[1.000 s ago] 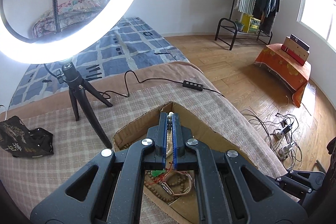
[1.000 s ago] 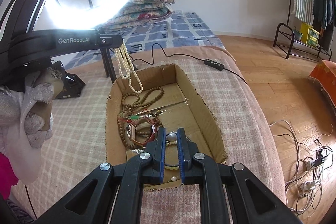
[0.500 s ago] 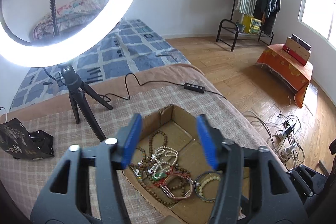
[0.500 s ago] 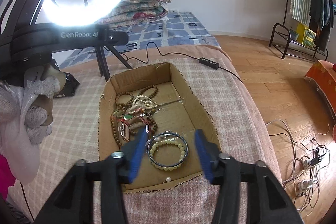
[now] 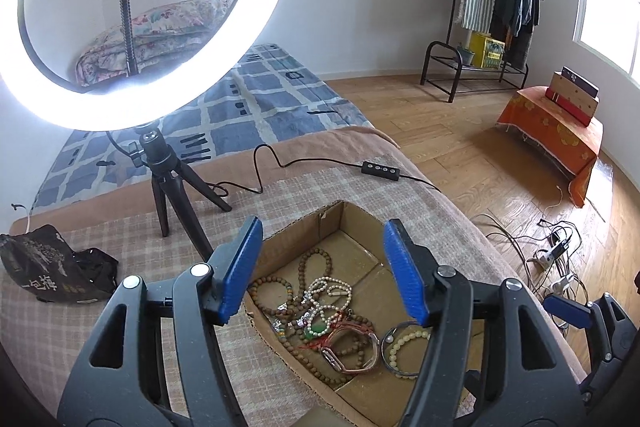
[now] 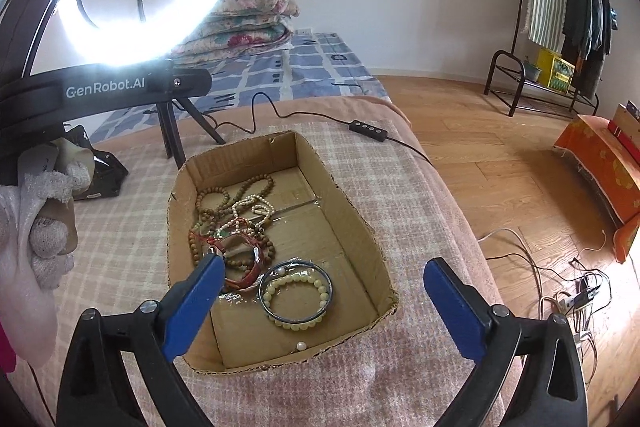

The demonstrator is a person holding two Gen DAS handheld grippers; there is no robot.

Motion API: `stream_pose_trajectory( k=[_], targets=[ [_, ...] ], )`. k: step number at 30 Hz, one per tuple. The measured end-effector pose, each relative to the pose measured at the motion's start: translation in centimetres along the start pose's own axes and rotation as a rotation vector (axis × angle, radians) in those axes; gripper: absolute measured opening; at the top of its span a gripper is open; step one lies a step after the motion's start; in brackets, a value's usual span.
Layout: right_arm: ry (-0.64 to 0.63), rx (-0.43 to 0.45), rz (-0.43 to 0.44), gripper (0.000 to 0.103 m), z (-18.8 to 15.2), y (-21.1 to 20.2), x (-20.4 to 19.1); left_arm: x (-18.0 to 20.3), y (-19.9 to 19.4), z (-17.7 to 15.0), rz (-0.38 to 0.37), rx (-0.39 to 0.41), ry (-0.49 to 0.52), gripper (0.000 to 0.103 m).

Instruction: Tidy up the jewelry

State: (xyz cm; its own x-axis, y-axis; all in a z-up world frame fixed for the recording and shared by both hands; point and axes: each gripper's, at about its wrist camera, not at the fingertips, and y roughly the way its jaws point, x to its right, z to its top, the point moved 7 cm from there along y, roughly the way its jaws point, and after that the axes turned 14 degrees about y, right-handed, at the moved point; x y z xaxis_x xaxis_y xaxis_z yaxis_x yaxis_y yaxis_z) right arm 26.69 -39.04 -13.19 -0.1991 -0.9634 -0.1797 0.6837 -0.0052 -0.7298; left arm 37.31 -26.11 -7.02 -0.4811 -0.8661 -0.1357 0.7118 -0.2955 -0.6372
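An open cardboard box [image 6: 344,203] [image 5: 360,215] sits on a checked blanket. Inside lie brown bead strands [image 6: 216,195], a white pearl necklace [image 6: 250,205] [image 5: 328,287], a watch with a red strap [image 6: 244,267] [image 5: 352,351], a pale bead bracelet inside a dark bangle [image 6: 296,293] [image 5: 404,347], and one loose pearl [image 6: 300,346]. My left gripper [image 5: 324,267] is open and empty above the box. My right gripper [image 6: 324,303] is open and empty above the box's near end.
A lit ring light on a black tripod [image 5: 168,179] stands behind the box, its cable and remote [image 5: 380,171] trailing right. A black bag [image 5: 48,267] lies at left. The blanket's edge drops to a wooden floor with cables [image 6: 572,291] at right.
Both grippers have opened wide. The pearl necklace dropped from the left gripper into the box; the bracelet and bangle left the right gripper and lie in the box.
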Motion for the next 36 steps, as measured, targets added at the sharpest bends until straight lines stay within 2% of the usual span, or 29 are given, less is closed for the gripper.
stream_pose_trajectory(
  k=[10, 19, 28, 36],
  targets=[
    [-0.009, 0.041, -0.011, 0.101, 0.5, -2.9, -0.4, -1.2, -3.5, -0.1, 0.022, 0.024, -0.025, 0.065],
    [-0.014, 0.099, -0.021, 0.102, 0.6, -7.8, -0.8, -2.3, -10.6, -1.1, 0.067, 0.08, -0.017, 0.065],
    [0.024, 0.13, -0.012, 0.103, -0.8, -12.1, -0.3, -1.9, -17.2, -4.4, 0.095, 0.103, 0.004, 0.065],
    [0.028, 0.163, -0.002, 0.103, -2.9, -14.9, -1.2, -1.0, -21.6, -8.1, 0.108, 0.122, 0.011, 0.083]
  ],
)
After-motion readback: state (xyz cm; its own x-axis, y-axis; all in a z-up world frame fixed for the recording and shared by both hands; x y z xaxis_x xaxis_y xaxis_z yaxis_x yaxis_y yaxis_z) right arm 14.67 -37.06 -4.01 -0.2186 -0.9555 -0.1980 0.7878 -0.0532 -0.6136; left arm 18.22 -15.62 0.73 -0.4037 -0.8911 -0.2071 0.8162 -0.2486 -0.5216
